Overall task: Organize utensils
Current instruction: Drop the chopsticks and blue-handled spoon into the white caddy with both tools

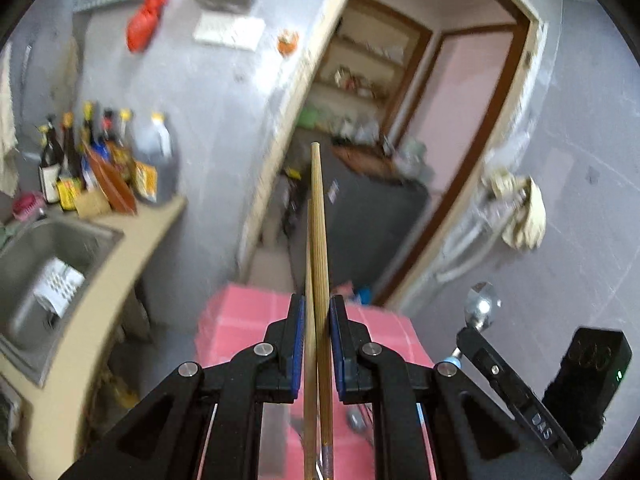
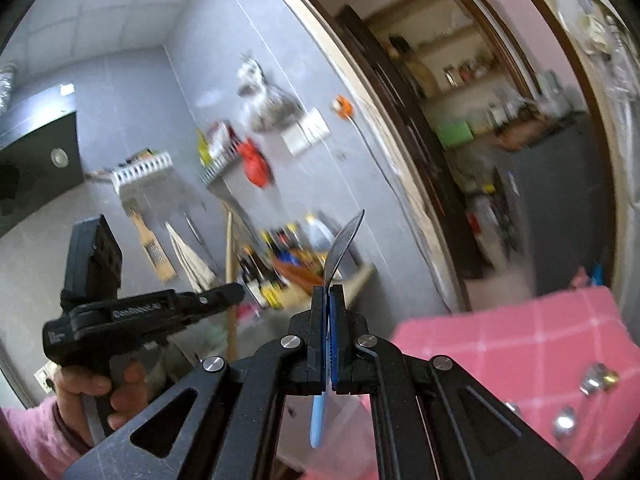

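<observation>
My left gripper (image 1: 318, 304) is shut on a pair of wooden chopsticks (image 1: 317, 220) that stick up and forward, held in the air above the pink checked table (image 1: 248, 316). My right gripper (image 2: 330, 292) is shut on a spoon with a blue handle (image 2: 319, 420) and a metal bowl (image 2: 340, 244), seen edge-on. In the left wrist view the right gripper (image 1: 468, 334) shows at the lower right with the spoon bowl (image 1: 482, 304) above it. In the right wrist view the left gripper (image 2: 236, 292) shows at the left, held by a hand (image 2: 88, 392).
A steel sink (image 1: 48, 264) with a white basket sits at the left, with sauce bottles (image 1: 80, 160) behind it on the counter. A doorway (image 1: 384, 120) opens ahead. Several shiny metal pieces (image 2: 596, 378) lie on the pink table (image 2: 520, 344). Wall racks (image 2: 144, 168) hold kitchen tools.
</observation>
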`<state>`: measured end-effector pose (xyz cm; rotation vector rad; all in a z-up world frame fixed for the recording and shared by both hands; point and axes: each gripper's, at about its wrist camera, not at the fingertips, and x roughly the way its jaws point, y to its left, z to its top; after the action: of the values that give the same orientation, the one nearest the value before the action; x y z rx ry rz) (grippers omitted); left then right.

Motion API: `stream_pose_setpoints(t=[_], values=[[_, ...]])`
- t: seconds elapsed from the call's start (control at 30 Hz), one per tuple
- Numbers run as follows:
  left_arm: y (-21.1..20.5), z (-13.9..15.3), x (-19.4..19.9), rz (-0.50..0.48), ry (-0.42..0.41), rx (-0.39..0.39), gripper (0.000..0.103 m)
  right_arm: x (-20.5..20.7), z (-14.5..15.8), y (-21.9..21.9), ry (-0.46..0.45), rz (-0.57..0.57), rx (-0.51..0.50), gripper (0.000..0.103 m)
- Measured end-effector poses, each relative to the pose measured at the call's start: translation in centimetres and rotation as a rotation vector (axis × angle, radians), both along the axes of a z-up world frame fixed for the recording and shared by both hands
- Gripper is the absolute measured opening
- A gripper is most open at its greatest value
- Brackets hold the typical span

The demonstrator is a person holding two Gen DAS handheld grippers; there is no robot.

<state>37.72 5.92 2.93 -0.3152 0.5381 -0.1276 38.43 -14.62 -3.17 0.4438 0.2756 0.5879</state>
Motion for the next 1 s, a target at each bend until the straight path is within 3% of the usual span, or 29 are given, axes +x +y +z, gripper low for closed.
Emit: stream_pose_setpoints(t=[0.17, 0.37, 0.67, 1.0], values=[[2.4, -1.0, 1.4, 0.058, -0.142, 0.001, 0.012, 2.2, -1.7, 4.2, -0.021, -0.002, -0.018, 0.002], [3.9, -4.4, 2.5, 0.118, -0.168, 0.004, 0.012, 4.0, -5.5, 7.3, 0.018, 0.021, -0.107, 0.002], [4.6, -8.9, 2.5, 0.073, -0.078, -0.013, 0.012, 4.1, -9.6, 9.0, 0.094, 0.108, -0.260, 0.002], [4.9, -10.3, 1.2, -0.009, 0.006, -0.019, 0.012, 3.7, -10.8, 8.7, 0.146, 0.152, -0.291, 0.002]])
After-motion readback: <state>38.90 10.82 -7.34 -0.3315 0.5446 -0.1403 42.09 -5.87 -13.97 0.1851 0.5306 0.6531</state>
